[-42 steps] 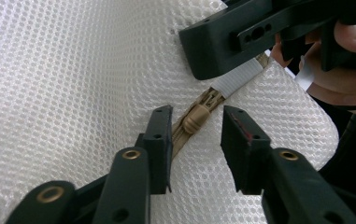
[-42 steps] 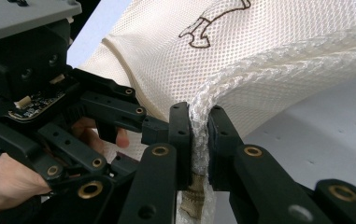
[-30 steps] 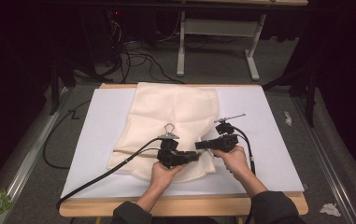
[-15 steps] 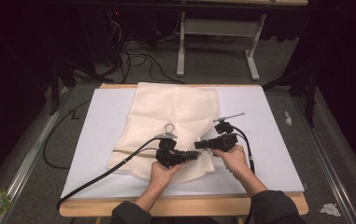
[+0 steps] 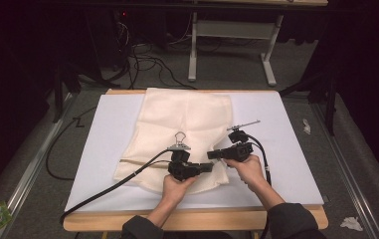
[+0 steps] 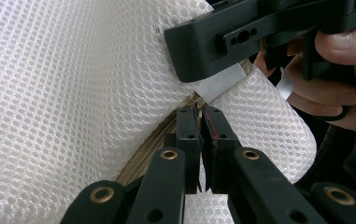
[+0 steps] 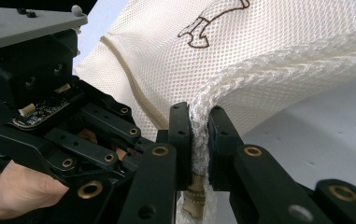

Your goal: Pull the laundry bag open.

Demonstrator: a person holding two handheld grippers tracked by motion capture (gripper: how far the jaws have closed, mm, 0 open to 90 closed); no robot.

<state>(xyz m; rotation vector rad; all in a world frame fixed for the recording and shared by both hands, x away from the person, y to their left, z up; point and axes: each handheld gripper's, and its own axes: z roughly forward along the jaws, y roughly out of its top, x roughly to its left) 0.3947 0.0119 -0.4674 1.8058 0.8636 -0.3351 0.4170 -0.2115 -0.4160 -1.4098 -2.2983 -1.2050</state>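
— White sheet covers the table (image 5: pixel 296 149), centre of the high view. What lies on it?

— A cream mesh bag (image 5: pixel 187 119), spread from the frame's upper middle down to both hands.

— And the left claw (image 5: pixel 208 168)?

— Its jaws have just been closing; they now pinch the zipper (image 6: pixel 192 100) at the bag's lower edge.

— The right claw (image 5: pixel 211 155)?

— Clamped on the bag's bunched mesh edge (image 7: pixel 199 140), just beside the left one.

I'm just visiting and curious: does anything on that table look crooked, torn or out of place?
Nothing looks damaged. The cream mesh bag lies slightly askew on the white sheet, its near edge bunched up where the left gripper and right gripper pinch it.
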